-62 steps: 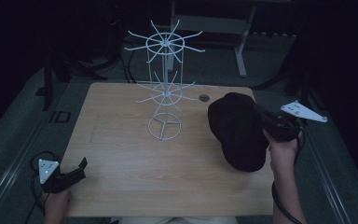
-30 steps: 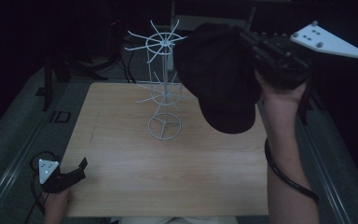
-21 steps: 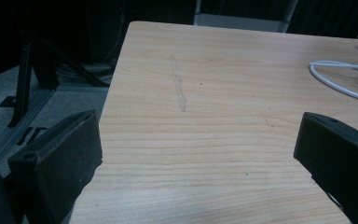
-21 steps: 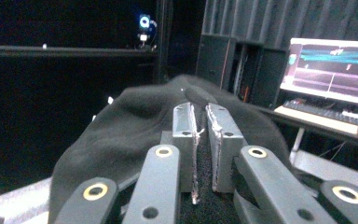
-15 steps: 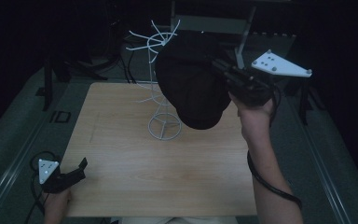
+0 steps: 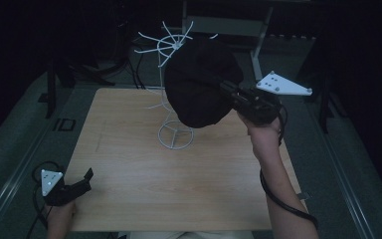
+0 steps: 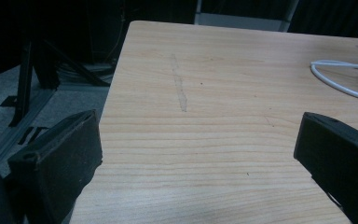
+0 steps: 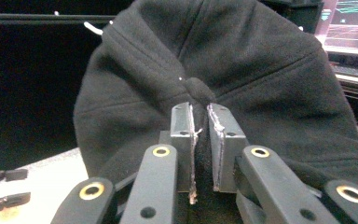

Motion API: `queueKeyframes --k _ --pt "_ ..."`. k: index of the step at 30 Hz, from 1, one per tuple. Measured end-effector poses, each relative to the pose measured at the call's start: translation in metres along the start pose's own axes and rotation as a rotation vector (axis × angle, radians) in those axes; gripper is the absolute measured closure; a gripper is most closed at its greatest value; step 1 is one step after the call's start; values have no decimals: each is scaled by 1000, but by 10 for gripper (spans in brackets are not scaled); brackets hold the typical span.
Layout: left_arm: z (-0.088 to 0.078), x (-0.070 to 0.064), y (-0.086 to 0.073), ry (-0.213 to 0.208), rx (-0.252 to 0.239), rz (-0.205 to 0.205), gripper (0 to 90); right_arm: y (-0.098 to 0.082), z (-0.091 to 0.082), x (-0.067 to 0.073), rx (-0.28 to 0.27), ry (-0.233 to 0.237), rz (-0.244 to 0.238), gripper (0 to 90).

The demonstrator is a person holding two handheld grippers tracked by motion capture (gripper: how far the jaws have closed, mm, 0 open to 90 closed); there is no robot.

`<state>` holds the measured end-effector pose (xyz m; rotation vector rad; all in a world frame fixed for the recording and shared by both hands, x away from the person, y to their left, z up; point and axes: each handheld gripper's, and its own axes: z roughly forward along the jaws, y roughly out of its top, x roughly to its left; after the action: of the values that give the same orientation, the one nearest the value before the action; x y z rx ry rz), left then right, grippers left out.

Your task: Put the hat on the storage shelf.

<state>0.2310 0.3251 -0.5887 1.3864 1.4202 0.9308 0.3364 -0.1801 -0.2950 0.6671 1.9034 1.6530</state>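
Raised from the bench's right edge, the right gripper [image 6: 230,93] now pinches the black cap [image 6: 199,82] against the wire stand's [image 6: 175,130] top; the left gripper [image 6: 85,178] rests wide open at the near-left corner.

Black cap [image 6: 199,84], soft and bunched at its crown, held aloft against the top spokes of the white wire rack [image 6: 174,134], upright on the counter [image 6: 129,179].

The right gripper [image 8: 200,116] is pinching a fold of the black cap [image 8: 242,60] between its jaws at the centre of the frame. The cap is spreading across the upper frame, a white wire tip [image 8: 92,28] poking out at its upper left edge. A pale table [image 8: 42,186] is showing at the lower left.
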Motion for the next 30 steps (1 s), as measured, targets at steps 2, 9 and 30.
queueKeyframes --k 2,9,30 --pt "0 0 0 1 -1 -1 14 -1 0 -1 -1 2 5 777" --pt "0 0 0 0 -1 0 14 -4 1 -2 -7 11 4 581" --pt "0 0 0 2 0 -2 14 -54 -31 -22 47 -19 19 153"
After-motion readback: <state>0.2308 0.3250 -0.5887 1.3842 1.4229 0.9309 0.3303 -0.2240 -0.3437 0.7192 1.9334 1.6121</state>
